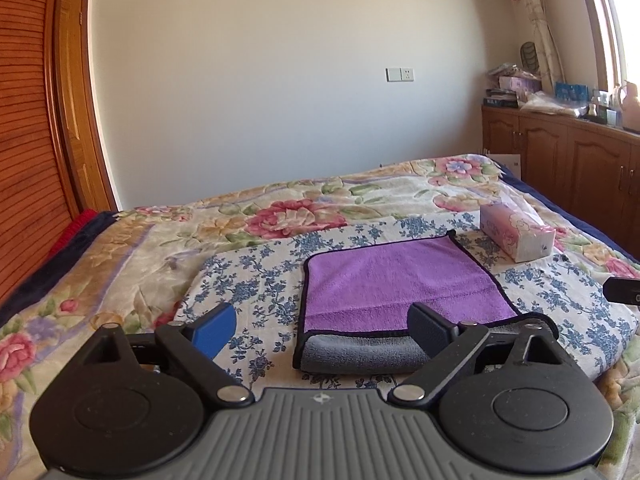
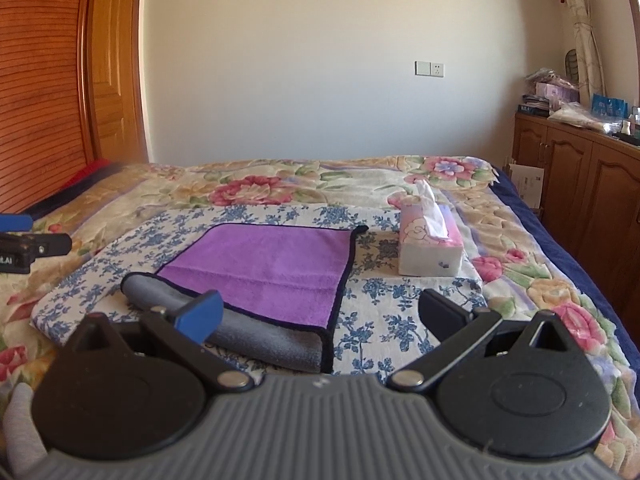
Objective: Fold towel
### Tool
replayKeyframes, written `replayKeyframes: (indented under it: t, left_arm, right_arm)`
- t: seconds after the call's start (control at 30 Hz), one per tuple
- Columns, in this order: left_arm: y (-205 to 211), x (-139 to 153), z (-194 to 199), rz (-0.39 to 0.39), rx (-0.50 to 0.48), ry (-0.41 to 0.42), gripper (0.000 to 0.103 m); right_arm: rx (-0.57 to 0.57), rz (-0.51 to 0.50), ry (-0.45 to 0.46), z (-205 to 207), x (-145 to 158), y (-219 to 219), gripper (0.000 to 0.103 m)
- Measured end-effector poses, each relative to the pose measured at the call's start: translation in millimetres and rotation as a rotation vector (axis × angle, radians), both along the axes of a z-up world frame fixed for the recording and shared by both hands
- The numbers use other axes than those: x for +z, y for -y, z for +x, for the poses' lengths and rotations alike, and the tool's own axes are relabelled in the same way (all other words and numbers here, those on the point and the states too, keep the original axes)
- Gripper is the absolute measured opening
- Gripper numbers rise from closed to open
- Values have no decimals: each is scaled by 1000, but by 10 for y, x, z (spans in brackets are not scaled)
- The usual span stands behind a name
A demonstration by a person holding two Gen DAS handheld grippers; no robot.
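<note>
A purple towel (image 1: 396,284) with a dark hem and a grey underside lies on a blue-flowered cloth (image 1: 256,280) on the bed. Its near edge is folded over, showing a grey band (image 1: 360,354). My left gripper (image 1: 320,330) is open and empty, just in front of that band. In the right wrist view the towel (image 2: 272,268) lies ahead to the left, grey fold (image 2: 260,338) nearest. My right gripper (image 2: 320,316) is open and empty, over the towel's near right corner. The left gripper's tip (image 2: 24,240) shows at the far left.
A pink tissue box (image 1: 516,236) stands on the bed right of the towel, also in the right wrist view (image 2: 430,240). A flowered blanket (image 1: 280,208) covers the bed. A wooden headboard (image 1: 24,160) is left, wooden cabinets (image 2: 580,184) right.
</note>
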State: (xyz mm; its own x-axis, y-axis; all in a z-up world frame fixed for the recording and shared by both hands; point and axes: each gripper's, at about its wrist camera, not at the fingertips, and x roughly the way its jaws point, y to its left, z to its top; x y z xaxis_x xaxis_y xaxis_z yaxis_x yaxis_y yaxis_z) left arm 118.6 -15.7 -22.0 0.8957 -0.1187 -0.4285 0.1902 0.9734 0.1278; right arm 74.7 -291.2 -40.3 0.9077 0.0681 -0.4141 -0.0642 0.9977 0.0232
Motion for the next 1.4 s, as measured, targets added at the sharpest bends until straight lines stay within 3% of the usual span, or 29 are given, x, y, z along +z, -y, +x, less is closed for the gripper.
replayKeyframes:
  t: [0.23,0.63,1.13,1.4]
  left_arm:
    - [17,-149,268,-19,-17,-58,83]
    - [-48,-395,650,-36,5,-153,73]
    - [-25,-550,977,8,2,-164,71]
    - [-61,-618,1148,-8,-5,-191,68]
  right_arm:
    - [11,-6,-1,95,-9,5,103]
    - [25,-5,-15,279,-52,22,103]
    - [34,21,-79,531,-194,59,103]
    - [33,38,-124,675,-295,90,103]
